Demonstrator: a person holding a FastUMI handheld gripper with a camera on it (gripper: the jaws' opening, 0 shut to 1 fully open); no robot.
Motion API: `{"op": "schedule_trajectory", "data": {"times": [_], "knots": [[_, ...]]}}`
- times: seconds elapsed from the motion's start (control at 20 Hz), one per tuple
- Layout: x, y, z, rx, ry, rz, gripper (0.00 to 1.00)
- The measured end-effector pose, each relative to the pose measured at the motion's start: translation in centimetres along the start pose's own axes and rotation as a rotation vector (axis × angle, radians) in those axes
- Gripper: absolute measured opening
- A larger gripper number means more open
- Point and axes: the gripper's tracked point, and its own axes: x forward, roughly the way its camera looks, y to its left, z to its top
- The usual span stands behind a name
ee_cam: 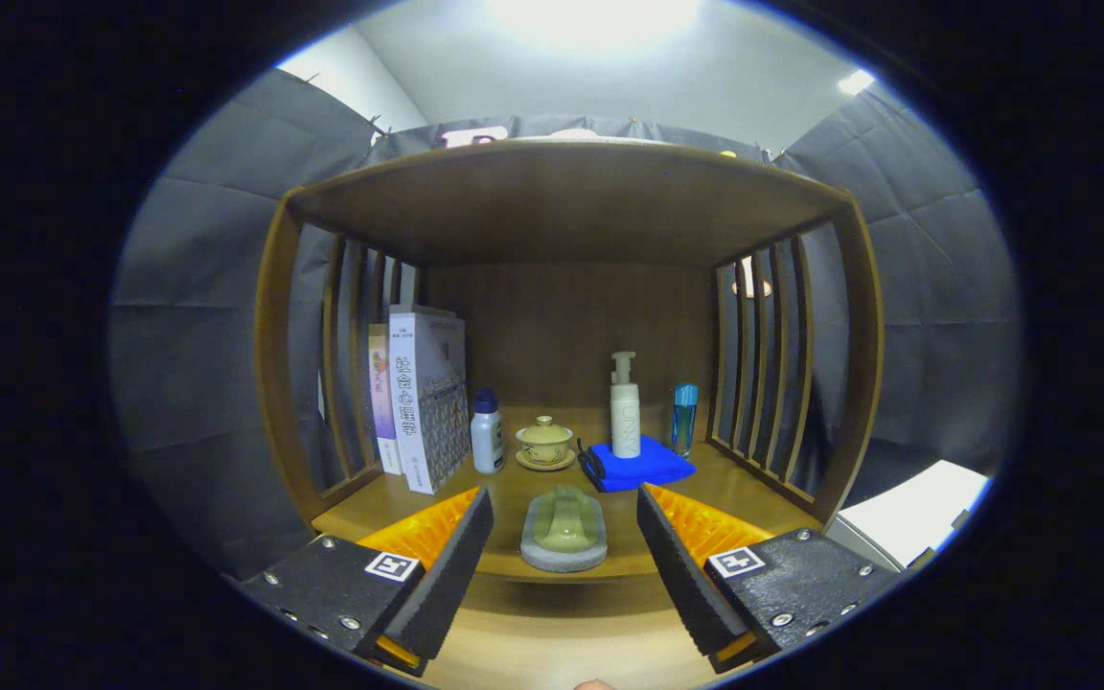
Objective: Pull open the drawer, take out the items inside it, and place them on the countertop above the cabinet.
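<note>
Hand-held gripper (563, 551) spread wide — green-topped block (563, 530) sits free at 12 o'clock on worktop (514, 494), apparently just set down.

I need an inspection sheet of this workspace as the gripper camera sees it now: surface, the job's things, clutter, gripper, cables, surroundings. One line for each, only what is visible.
Surface: wooden countertop inside an open cabinet with slatted sides.
Job's things: a green and grey item lies at the countertop's front edge, between the fingers and apart from both; drawer nothing seen.
Clutter: books upright at one side; small white bottle; lidded cup on saucer; pump bottle standing on a folded blue cloth; blue bottle beside it.
Gripper: gripper open, fingers spread either side of the green and grey item, touching nothing.
Cables: nothing seen.
Surroundings: dark cloth booth wall, white ceiling light.
</note>
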Motion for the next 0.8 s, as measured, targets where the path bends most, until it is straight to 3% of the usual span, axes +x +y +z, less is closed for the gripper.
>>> {"op": "schedule_trajectory", "data": {"times": [0.8], "knots": [[-11.1, -0.5, -3.6, 0.050, -0.074, 0.009, 0.94]]}}
